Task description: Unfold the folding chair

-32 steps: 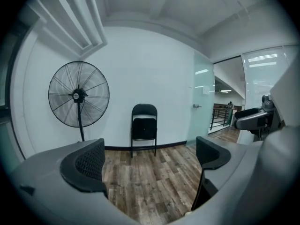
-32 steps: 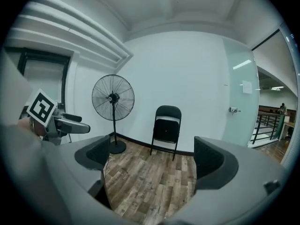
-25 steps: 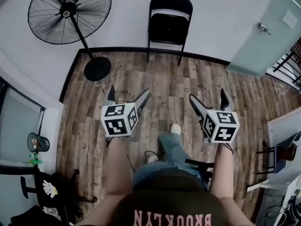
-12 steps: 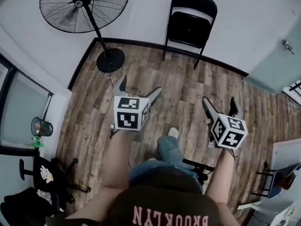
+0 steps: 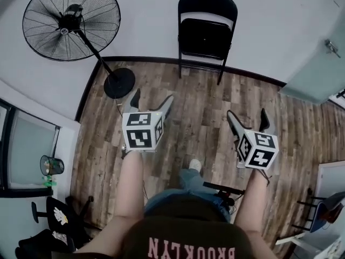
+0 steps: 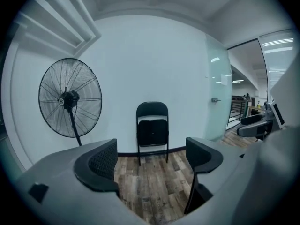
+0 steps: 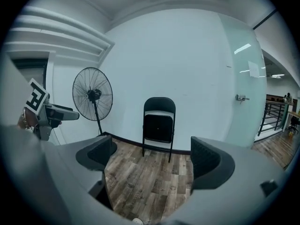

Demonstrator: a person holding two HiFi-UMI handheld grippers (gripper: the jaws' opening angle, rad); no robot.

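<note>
Far L: fan [image 5: 70, 20] on a stand, round base [image 5: 119, 83] on the wood floor [image 5: 199, 117], close to the wall [image 5: 145, 26]. Near L corner: dark desk chair [image 5: 54, 217] w/ stuff on it, can't tell what.

L gripper [image 5: 152, 97]: held out over the floor in front of the person, marker cube [image 5: 141, 131] on the near side w/ the forearm behind it, tips aimed at the far wall. Jaws apart & closing, nothing btwn them. L gripper view shows only floor in the gap, w/ the chair far beyond.

Centre, far: chair [image 5: 206, 31], black, folded, seat flipped up flat vs the backrest. Stands upright on its legs on the floor, against the far wall. Well apart from both grippers; neither touches it. Across the room it sits btwn the two.

Centre, near: person's shoe [image 5: 195, 164] on the floor.

R gripper [image 5: 247, 114]: about level w/ the L one, also aimed at the far wall. Jaws wide apart, empty. R gripper view has bare floor in the gap, chair & fan beyond, L gripper at its L edge.

Far R: pale glass door [image 5: 315, 69] w/ handle [image 5: 331, 46]
</note>
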